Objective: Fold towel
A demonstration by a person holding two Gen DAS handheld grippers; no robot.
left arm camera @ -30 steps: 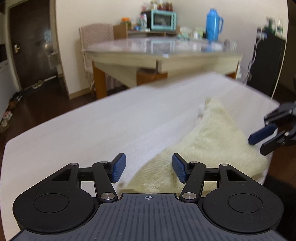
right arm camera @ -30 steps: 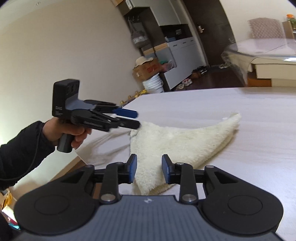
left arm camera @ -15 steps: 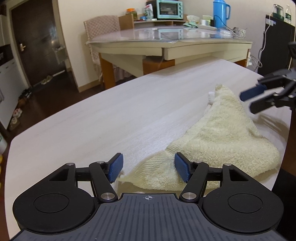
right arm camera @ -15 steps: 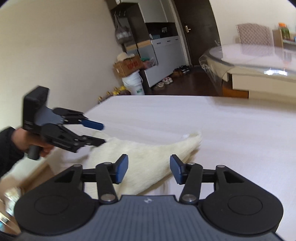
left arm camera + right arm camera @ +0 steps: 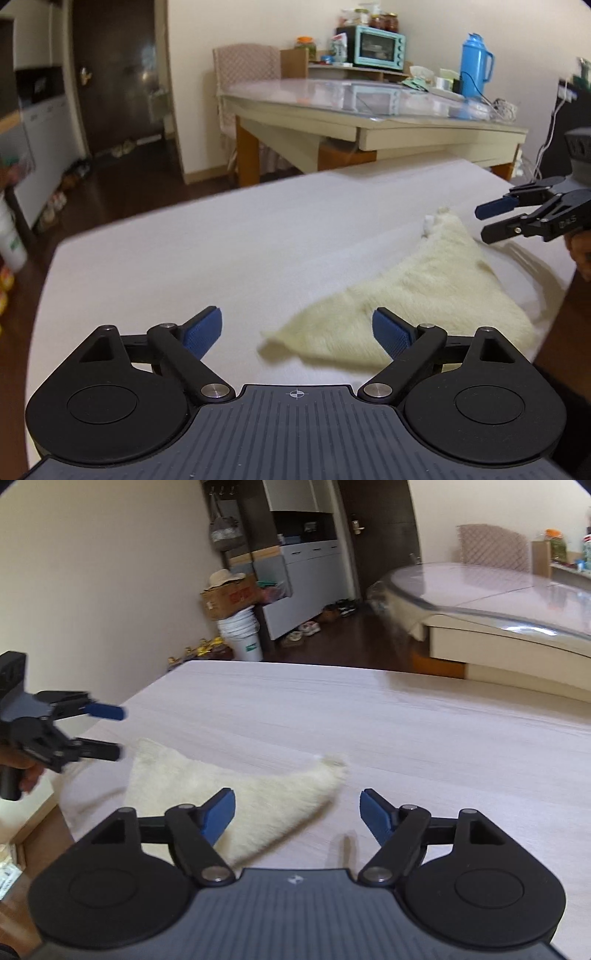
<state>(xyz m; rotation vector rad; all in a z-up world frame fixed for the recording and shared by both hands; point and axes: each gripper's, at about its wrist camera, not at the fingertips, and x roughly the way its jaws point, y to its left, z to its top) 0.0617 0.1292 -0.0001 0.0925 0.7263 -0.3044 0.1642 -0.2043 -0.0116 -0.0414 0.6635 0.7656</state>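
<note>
Cream towel (image 5: 424, 291) lying triangular lower right on the counter (image 5: 221, 251), left gripper (image 5: 297, 332) fingers spread wide above its corner, right gripper (image 5: 297, 812) fingers spread, both empty

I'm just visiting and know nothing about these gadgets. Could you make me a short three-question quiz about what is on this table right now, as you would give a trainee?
1. True or false: the left gripper is clamped on the towel.
2. Multiple choice: how does the towel lie on the table? A) neatly folded into a square; B) loosely, in a rough triangle with pointed corners; C) hanging wholly off the edge.
3. Fill in: the right gripper has its fingers spread ____.

Key
1. False: its fingers are apart and hold nothing.
2. B.
3. Open, also holding nothing.
</note>
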